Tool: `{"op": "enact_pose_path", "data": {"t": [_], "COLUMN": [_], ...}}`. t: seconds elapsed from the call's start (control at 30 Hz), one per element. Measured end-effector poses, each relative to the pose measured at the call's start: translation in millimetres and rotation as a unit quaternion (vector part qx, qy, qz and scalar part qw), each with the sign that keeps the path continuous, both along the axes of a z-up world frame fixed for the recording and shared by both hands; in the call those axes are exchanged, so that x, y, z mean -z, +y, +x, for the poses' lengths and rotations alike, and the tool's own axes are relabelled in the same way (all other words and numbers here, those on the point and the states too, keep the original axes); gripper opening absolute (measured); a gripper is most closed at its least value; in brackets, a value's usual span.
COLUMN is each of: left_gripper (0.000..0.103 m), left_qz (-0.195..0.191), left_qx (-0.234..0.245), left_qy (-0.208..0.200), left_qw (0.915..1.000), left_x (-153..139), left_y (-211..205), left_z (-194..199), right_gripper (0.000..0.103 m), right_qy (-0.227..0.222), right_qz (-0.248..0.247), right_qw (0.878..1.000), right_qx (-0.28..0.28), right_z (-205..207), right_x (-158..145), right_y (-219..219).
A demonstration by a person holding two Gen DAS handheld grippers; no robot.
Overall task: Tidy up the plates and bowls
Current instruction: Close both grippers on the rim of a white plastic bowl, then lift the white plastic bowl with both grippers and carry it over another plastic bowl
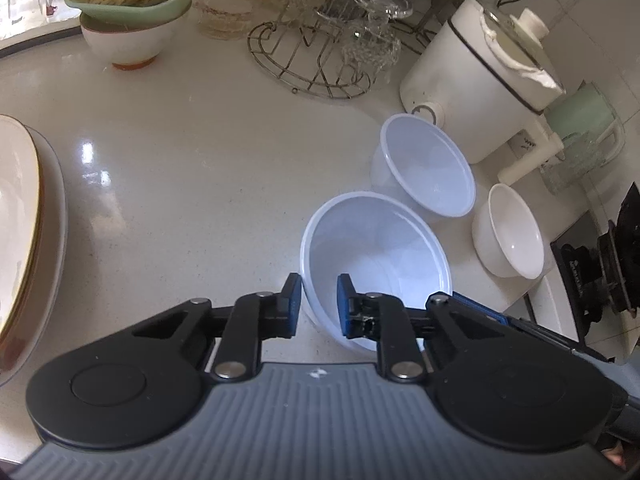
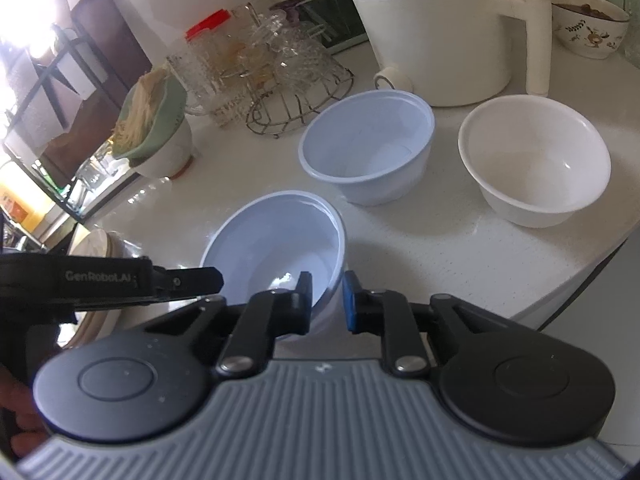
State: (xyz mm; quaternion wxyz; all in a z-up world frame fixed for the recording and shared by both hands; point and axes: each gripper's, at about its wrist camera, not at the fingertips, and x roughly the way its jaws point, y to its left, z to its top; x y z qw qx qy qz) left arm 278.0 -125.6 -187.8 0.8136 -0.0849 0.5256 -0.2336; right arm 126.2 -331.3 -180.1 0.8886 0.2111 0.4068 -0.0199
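Ahead: second bowl (image 2: pixel 366 152), white bowl (image 2: pixel 534 160), kettle (image 2: pixel 432 32).
Near bowl (image 2: pixel 280 248): tilted, mouth upward.
Left gripper (image 1: pixel 318 304): clamps its rim.
Right gripper (image 2: pixel 326 300): clamps opposite rim.

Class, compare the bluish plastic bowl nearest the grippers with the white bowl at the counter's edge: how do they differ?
The near plastic bowl is bluish and thin-walled; the white bowl is creamy, glossy and thicker. The plastic bowl tilts, with the left gripper and right gripper straddling its rim; the white bowl sits upright, untouched. Both are empty, round, open side up.
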Motion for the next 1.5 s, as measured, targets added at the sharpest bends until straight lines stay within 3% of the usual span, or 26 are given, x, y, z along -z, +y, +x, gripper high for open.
{"op": "enact_pose_path", "data": {"t": [0.5,0.8,1.23,1.5], "left_gripper": [0.022,0.022,0.022,0.024], "left_qz": [-0.005,0.026,0.046,0.055], "left_qx": [-0.059,-0.084,-0.098,-0.122], "left_qy": [-0.014,-0.002,0.022,0.012], "left_qw": [0.9981,0.9961,0.9938,0.9909], "left_x": [-21,-13,-5,-21], "left_y": [51,64,68,76], "left_z": [1,3,4,7], "right_gripper": [0.019,0.019,0.019,0.02], "right_qy": [-0.013,0.005,0.022,0.013], "right_qz": [-0.018,-0.028,-0.034,-0.029], "right_qw": [0.995,0.991,0.989,0.991], "right_qx": [-0.094,-0.131,-0.143,-0.127], "right_z": [31,51,54,52], "right_x": [-11,-7,1,-12], "right_y": [33,52,59,52]}}
